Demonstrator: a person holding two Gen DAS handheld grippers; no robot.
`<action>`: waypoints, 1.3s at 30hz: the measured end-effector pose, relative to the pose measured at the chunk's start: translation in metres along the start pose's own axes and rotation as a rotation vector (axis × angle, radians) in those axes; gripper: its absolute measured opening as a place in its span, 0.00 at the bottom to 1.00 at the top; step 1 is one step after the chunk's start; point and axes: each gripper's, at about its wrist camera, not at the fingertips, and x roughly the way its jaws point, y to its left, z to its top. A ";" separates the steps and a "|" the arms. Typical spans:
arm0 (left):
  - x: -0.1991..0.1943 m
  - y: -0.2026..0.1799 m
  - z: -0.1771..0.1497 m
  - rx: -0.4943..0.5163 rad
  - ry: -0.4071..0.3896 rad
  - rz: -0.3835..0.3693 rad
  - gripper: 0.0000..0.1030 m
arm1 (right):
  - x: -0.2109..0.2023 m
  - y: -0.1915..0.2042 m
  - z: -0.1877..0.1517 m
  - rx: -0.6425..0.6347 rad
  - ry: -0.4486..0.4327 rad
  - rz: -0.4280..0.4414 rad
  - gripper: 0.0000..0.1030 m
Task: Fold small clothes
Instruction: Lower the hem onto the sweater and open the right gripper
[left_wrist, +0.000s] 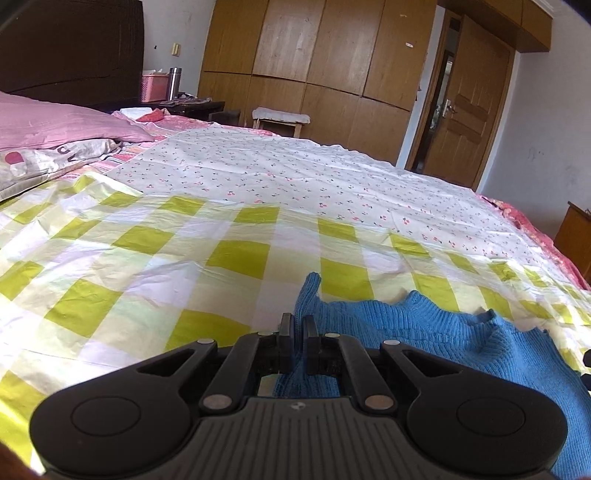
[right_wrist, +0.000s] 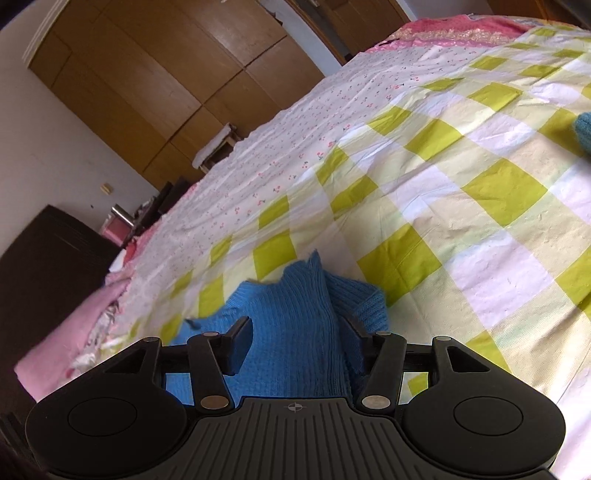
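A blue knitted sweater (left_wrist: 443, 332) lies on the green-and-white checked cloth (left_wrist: 147, 258) that covers the bed. In the left wrist view my left gripper (left_wrist: 298, 328) is shut on an edge of the sweater, and a point of knit sticks up just past its fingertips. The right wrist view has the same sweater (right_wrist: 291, 314) bunched in a ridge on the checked cloth (right_wrist: 480, 184). My right gripper (right_wrist: 299, 332) stands open with that ridge between its fingers, the pads apart from it. Knit folds partly hide the right finger.
A white sheet with small cherries (left_wrist: 295, 166) covers the far half of the bed. Pink pillows (left_wrist: 55, 125) lie at the left. Beyond the bed are a stool (left_wrist: 280, 118), a wooden wardrobe (left_wrist: 314, 55) and a door (left_wrist: 469, 110). A teal garment (right_wrist: 585, 131) shows at the right edge.
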 end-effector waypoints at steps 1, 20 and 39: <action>0.000 -0.002 0.000 0.007 0.001 -0.003 0.11 | 0.004 0.004 -0.002 -0.039 0.011 -0.027 0.52; 0.010 -0.010 -0.002 0.041 0.021 0.039 0.11 | -0.016 -0.001 0.001 -0.087 -0.069 -0.079 0.07; -0.058 0.004 -0.020 -0.005 -0.016 -0.023 0.17 | -0.035 0.016 -0.027 -0.226 -0.060 -0.125 0.17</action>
